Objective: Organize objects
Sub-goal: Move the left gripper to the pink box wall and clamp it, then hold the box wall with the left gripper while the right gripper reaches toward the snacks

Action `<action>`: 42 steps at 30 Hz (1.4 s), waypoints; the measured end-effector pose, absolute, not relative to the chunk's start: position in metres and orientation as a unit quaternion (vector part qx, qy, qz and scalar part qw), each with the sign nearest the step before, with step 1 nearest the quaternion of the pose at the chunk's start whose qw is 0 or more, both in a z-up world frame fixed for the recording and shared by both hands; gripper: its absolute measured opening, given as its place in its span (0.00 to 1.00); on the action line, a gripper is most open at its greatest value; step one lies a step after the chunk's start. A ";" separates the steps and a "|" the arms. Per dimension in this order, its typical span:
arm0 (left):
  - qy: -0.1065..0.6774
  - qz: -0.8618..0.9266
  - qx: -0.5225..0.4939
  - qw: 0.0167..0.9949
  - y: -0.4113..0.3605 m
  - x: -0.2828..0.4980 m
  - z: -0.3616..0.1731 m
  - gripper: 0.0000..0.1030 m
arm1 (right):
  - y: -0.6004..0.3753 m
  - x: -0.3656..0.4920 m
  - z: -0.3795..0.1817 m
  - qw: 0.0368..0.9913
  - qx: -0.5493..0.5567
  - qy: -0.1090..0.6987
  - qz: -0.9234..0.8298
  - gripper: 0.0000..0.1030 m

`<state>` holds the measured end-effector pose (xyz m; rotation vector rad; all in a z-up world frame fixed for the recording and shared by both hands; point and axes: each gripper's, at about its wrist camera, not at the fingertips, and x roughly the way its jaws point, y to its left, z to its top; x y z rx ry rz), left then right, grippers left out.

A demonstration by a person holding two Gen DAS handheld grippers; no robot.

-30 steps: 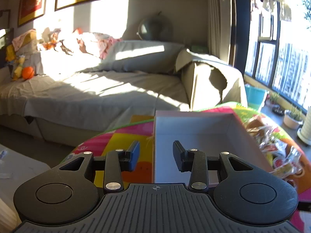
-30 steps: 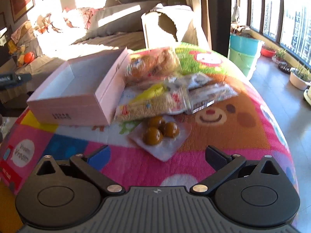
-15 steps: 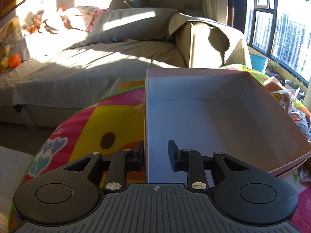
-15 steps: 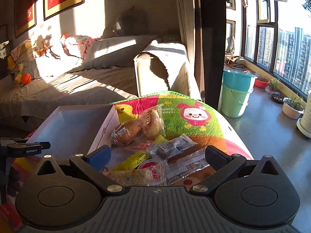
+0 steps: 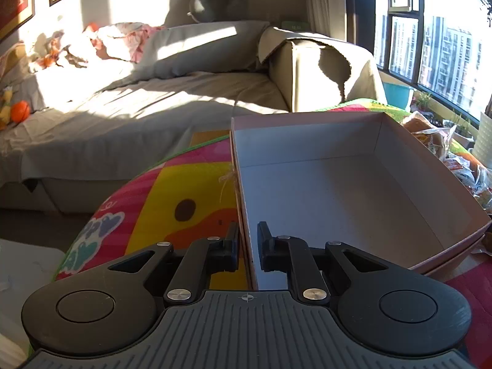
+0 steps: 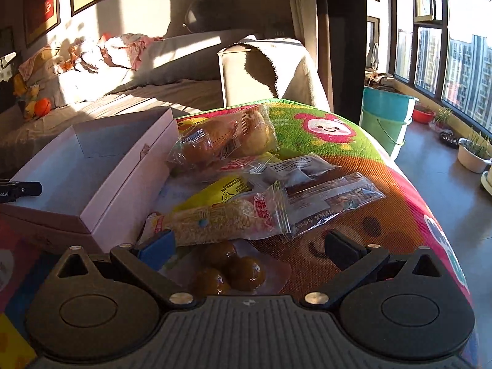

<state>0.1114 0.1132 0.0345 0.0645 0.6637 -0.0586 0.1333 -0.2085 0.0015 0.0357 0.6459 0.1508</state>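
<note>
A pink open box (image 5: 307, 144) stands empty on the colourful mat. My left gripper (image 5: 247, 240) straddles the box's near left wall, one finger outside and one inside, its jaws closing with the pads against that wall. In the right wrist view the same box (image 6: 132, 184) is at the left, and the tip of the left gripper (image 6: 21, 189) shows at its edge. My right gripper (image 6: 250, 246) is open just above a clear packet of three brown balls (image 6: 233, 272). Beyond it lie a grain-bar packet (image 6: 215, 221), a bread packet (image 6: 224, 141) and dark snack packets (image 6: 332, 196).
The cartoon mat (image 6: 338, 129) covers a rounded table whose edge drops off at the right and far side. A grey sofa (image 5: 153, 107) lies behind. A teal bucket (image 6: 384, 117) and plant pots (image 6: 473, 153) stand on the floor by the window.
The left gripper sank toward the box and its jaws narrowed onto the left wall. The right gripper stayed open and now sits low over the ball packet.
</note>
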 end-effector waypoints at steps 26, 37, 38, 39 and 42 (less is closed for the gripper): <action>0.354 -0.019 0.018 0.935 0.110 0.077 0.024 0.15 | -0.195 0.095 0.001 0.941 -0.056 0.316 0.109 1.00; 0.365 -0.025 0.005 0.931 0.123 0.079 0.023 0.15 | -0.166 0.097 0.027 0.934 -0.225 0.246 0.130 0.94; 0.364 -0.023 0.004 0.931 0.123 0.079 0.023 0.15 | -0.160 0.099 0.030 0.926 -0.244 0.248 0.149 0.87; 0.363 -0.023 0.003 0.931 0.123 0.079 0.022 0.16 | -0.152 0.101 0.031 0.916 -0.266 0.252 0.166 0.87; 0.364 -0.023 0.000 0.931 0.124 0.079 0.022 0.16 | -0.137 0.111 0.023 0.890 -0.321 0.260 0.192 0.86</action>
